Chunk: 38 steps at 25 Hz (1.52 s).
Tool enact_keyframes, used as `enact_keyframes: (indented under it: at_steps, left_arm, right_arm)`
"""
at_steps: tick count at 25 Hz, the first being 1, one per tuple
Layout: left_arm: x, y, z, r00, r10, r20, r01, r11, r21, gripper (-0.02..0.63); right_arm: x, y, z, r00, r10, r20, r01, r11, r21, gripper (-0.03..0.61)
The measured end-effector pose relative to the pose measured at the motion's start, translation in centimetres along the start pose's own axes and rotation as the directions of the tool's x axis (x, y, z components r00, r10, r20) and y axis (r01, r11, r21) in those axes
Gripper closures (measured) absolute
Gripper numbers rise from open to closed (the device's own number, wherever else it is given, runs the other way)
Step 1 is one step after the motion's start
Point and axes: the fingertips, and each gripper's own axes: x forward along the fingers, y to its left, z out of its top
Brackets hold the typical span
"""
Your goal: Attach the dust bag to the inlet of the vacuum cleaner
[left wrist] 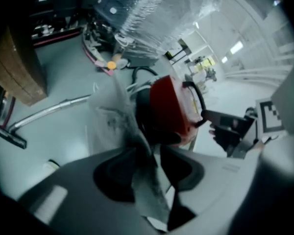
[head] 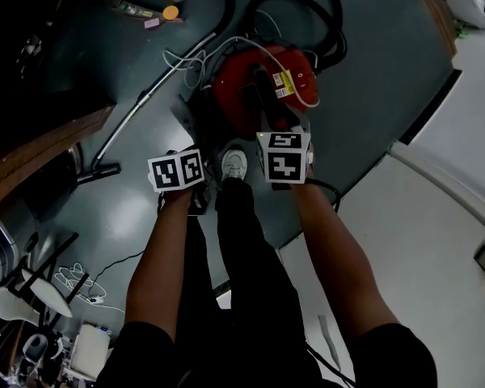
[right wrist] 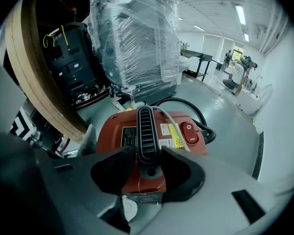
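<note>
Running lengthwise away from right gripper [right wrist: 147, 156]: clamped vacuum cleaner handle [right wrist: 146, 124].

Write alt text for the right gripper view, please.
The right gripper is closed on the black ribbed handle atop a red vacuum cleaner on a grey floor. A black hose curls behind it, and a large plastic-wrapped machine stands further back.

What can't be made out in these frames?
Inlet: shows in no view; in left gripper view the bag blocks the vacuum's near side.
Bag's opening: left gripper view, blurred, lower end cut off by the left gripper.
Jaws in head view: hidden under the marker cubes.
</note>
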Motion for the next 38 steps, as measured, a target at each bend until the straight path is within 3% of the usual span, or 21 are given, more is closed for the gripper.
enact_keyframes:
  at_steps: [2,4,5,8,11,13,17,21,25,28,32,38]
  left_arm:
    - [-0.7,-0.6,0.3,0.999,0.001,0.035,0.0,1.0,-0.003,0.411]
    - [-2.2,-0.9,1.4,0.994,0.037,0.104,-0.039,0.999,0.015,0.415]
    - [-3.2,-1.1,2.2,0.987,0.062,0.15,-0.067,0.997,0.024,0.447]
    - [-6.8,-1.8,4.4,0.953,0.146,0.264,-0.156,0.988,0.019,0.612]
    - [-10.0,-3.2,6.5,0.919,0.228,0.32,-0.262,0.963,0.066,0.614]
    - [-12.1,-5.4,8.2,0.908,0.208,0.362,-0.271,0.954,0.13,0.615]
    - [-17.3,-12.3,11.4,0.894,0.104,0.437,-0.215,0.953,0.213,0.615]
    - [-23.3,-19.2,14.9,0.861,0.061,0.505,-0.262,0.904,0.337,0.615]
    - [-29.4,-24.4,18.2,0.817,0.042,0.575,-0.316,0.867,0.385,0.615]
    - [-33.8,-27.6,20.2,0.787,0.024,0.617,-0.328,0.863,0.384,0.615]
    - [-39.5,-31.5,23.5,0.73,0.006,0.683,-0.354,0.858,0.372,0.615]
    - [-45.9,-36.7,24.4,0.69,-0.064,0.721,-0.37,0.825,0.427,0.615]
  right_arm:
    - [-0.6,-0.1,0.3,1.0,-0.004,0.019,0.003,0.999,0.054,0.426]
    - [-1.5,-0.1,0.7,0.999,-0.017,0.042,0.014,0.997,0.077,0.426]
    - [-2.1,0.1,1.0,0.998,-0.019,0.057,0.014,0.997,0.081,0.432]
    - [-4.1,1.3,1.9,0.995,0.016,0.097,-0.025,0.995,0.093,0.578]
    - [-6.5,2.9,3.3,0.991,0.064,0.121,-0.076,0.992,0.1,0.58]
    - [-8.5,3.8,5.0,0.986,0.076,0.147,-0.092,0.99,0.106,0.58]
    - [-14.2,4.7,9.5,0.971,0.097,0.22,-0.129,0.983,0.134,0.58]
    - [-20.1,4.2,14.5,0.953,0.088,0.291,-0.141,0.976,0.168,0.58]
    - [-26.3,4.3,19.7,0.922,0.095,0.376,-0.174,0.967,0.184,0.58]
    - [-31.0,4.7,23.5,0.889,0.089,0.449,-0.184,0.968,0.172,0.58]
    - [-36.5,4.7,29.1,0.826,0.079,0.558,-0.199,0.967,0.158,0.58]
    - [-43.0,6.0,34.3,0.752,0.094,0.653,-0.216,0.97,0.109,0.58]
